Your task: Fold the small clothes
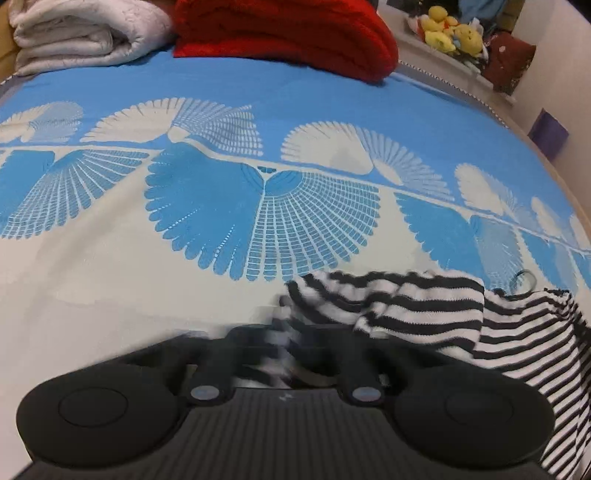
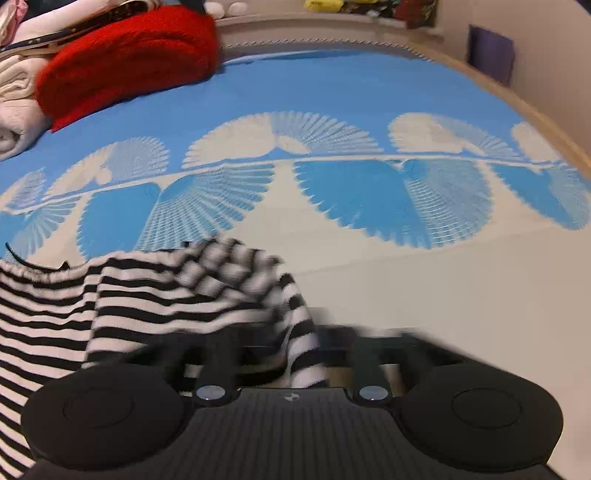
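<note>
Left wrist view, tool: our left tool sits at the lower centre of the frame, jaws drawn together, with blurred striped cloth bunched between them; we judge it is pinching one edge.
Left wrist view, garment: the striped garment spreads from the lower centre to the lower right, lying on the bed; a dark drawstring loop shows at its far right.
Left wrist view, background: a red blanket and a white quilt are stacked along the top, well apart from our work, leaving the sheet free for folding.
Right wrist view, tool: our right tool at the lower centre is likewise narrowed onto a hanging fold of stripes.
Right wrist view, garment: the cloth fills the lower left and drapes to the centre.
Purpose, as we judge: we hold two matching corners so the piece can be lifted and laid over evenly.
</note>
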A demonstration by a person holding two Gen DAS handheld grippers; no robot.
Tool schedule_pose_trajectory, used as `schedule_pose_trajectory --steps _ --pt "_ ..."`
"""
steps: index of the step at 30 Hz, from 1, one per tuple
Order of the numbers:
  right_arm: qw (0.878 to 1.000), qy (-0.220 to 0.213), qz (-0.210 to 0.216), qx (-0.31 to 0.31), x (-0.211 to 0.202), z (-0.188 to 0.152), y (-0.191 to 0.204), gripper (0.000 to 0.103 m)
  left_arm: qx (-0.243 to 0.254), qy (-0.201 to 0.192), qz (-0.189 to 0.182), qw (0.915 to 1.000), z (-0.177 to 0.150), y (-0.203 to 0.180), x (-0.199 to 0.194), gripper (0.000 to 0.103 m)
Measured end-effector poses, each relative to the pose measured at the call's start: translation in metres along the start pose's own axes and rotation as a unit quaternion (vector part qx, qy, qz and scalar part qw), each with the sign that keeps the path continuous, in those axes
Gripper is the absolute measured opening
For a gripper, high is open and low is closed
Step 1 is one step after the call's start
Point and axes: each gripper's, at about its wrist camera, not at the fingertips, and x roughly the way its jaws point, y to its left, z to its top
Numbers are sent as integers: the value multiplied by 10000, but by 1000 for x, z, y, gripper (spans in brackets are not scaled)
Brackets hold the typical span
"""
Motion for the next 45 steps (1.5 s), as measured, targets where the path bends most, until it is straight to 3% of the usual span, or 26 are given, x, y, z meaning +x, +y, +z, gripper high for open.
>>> schedule_pose_trajectory --steps 2,3,4,5,7,8,10,11,12,13,16,19,22,23,25,26,29,30,31,32,36,37,38,41,43,45 --pt "9984 -475 -144 275 -11 7 -2 1 -219 -494 546 9970 6 6 -12 2" --pt "9962 -725 -136 465 -18 10 -6 1 -323 -682 535 9957 8 6 -16 2" --pt "9937 -925 -52 636 -22 12 -8 1 -255 -686 545 9958 8 3 -15 2" --pt "9932 -976 -76 623 -22 13 -6 1 -74 -430 563 9975 6 -1 -6 4" --pt "9976 -548 -345 255 -8 10 5 9 29 514 324 9981 -2 -3 17 19" --pt "9988 -264 -388 156 -1 7 8 22 -23 602 359 9975 -3 -1 15 22" --pt "9989 -62 -469 -8 -5 0 8 28 -132 153 617 9979 4 6 -13 37" --pt "9986 -134 -493 -104 -13 -2 8 29 -233 -19 576 9981 6 11 -27 42" --pt "9984 -218 -487 -159 -24 -3 5 30 -400 -177 440 9981 6 18 -44 54" --pt "9986 -267 -437 -115 -37 -4 0 34 -519 -162 290 9981 4 26 -59 59" --pt "9990 -176 -117 405 -74 -10 -28 38 -759 514 186 9956 3 51 -84 58" --pt "9969 18 228 753 -99 -26 -53 42 -778 666 -128 9947 -25 67 -111 59" --pt "9937 381 463 944 -103 -54 -63 47 -1133 962 -312 9884 -66 82 -114 58" --pt "9919 578 526 1000 -99 -62 -64 47 -1262 1106 -428 9849 -78 86 -107 59" --pt "9858 1039 676 1130 -89 -76 -65 47 -1449 1929 -619 9685 -97 89 -83 56" --pt "9848 1097 689 1157 -87 -79 -65 47 -1453 1943 -686 9677 -97 87 -80 56" --pt "9852 1161 657 1072 -84 -87 -61 45 -1065 1735 -722 9764 -94 79 -79 55" --pt "9860 1153 628 1031 -84 -89 -61 39 -1083 1836 -764 9740 -97 79 -76 30" --pt "9860 1110 675 1044 -85 -89 -62 15 -1130 1938 -844 9709 -99 80 -73 4" --pt "9840 1075 853 1136 -87 -88 -64 4 -1161 1836 -842 9725 -99 82 -78 2" --pt "9824 255 937 1596 -121 -80 -84 3 -1284 600 -914 9857 -85 99 -124 2" --pt "9797 144 947 1760 -128 -81 -91 3 -1107 601 -722 9894 -88 98 -127 2" --pt "9812 220 807 1736 -128 -83 -94 3 -957 858 -503 9904 -93 97 -121 3" --pt "9824 951 482 1534 -107 -97 -90 4 -569 1843 -153 9811 -109 88 -93 5" --pt "9839 1150 343 1324 -100 -100 -83 5 -331 1618 203 9861 -106 81 -98 6" --pt "9913 798 57 1041 -110 -95 -75 6 -287 1012 219 9942 -97 77 -117 11"
